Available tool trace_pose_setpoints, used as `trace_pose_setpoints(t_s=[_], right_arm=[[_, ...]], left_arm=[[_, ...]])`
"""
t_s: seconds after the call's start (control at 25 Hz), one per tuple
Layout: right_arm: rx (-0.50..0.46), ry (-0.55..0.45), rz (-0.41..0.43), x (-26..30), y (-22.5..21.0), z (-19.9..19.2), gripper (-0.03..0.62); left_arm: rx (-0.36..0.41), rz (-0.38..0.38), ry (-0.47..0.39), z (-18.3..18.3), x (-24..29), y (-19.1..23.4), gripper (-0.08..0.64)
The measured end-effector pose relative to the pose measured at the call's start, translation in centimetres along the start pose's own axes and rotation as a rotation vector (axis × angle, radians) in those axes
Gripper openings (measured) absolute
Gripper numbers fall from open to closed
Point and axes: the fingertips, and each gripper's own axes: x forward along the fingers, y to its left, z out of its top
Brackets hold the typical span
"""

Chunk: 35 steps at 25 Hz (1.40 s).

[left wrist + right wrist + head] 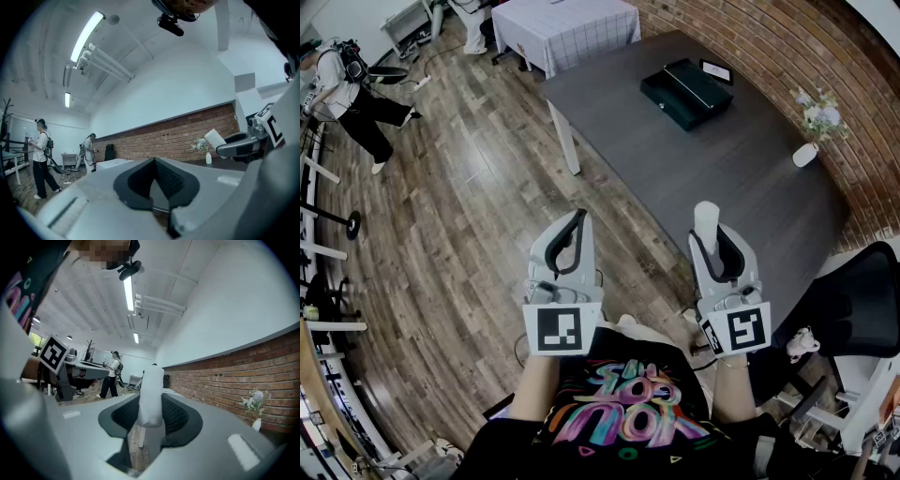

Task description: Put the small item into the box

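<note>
The left gripper (pixel 579 218) was held level over the wooden floor (pixel 459 206), short of the table's near edge. In the left gripper view its jaws (pixel 154 160) met at the tips, with nothing between the dark pads.

The right gripper (pixel 713 236) was held level beside it, the two grippers a little apart, at the near edge of the grey table (pixel 722 178). Its jaws were closed on the small item (pixel 706 218), a pale, roughly cylindrical piece that stood out past the jaw tips. The right gripper view confirmed this: the small item (pixel 151 392) sat upright between the pads of the right gripper (pixel 151 414), pressed on both sides. The left gripper view also showed the item (pixel 215 138) projecting from the right gripper's jaws.

The box (pixel 685 93), dark green and rectangular, lay on the far part of the table, well apart from both grippers. I could not tell from these views whether it was open. The small item was therefore not in the box.

A white vase (pixel 805 155) with pale flowers stood near the table's right edge, close to the brick wall (pixel 787 47). A second table with a checked cloth (pixel 567 28) stood beyond. A person (pixel 342 84) stood on the floor at the far left.
</note>
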Motion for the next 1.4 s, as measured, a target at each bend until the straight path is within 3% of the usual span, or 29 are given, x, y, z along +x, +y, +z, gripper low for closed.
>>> trace_pose_setpoints(t_s=[0.8,1.12,1.4], right_arm=[[0.034,-0.032,0.045,-1.9,-2.7,-1.1,0.141],[0.030,-0.006,0.077,2.8,-2.1,-2.0,0.141],[0.035,0.013,0.067,11.5,-2.5,-2.1,0.141]], left_arm=[[0.022,0.111,0.008,-0.3,-1.3,-0.6,0.003],[0.011,0.126,0.013,-1.3,1.7,2.9,0.002],[0.009,0.115,-0.001,-1.3,8.0,9.8,0.002]])
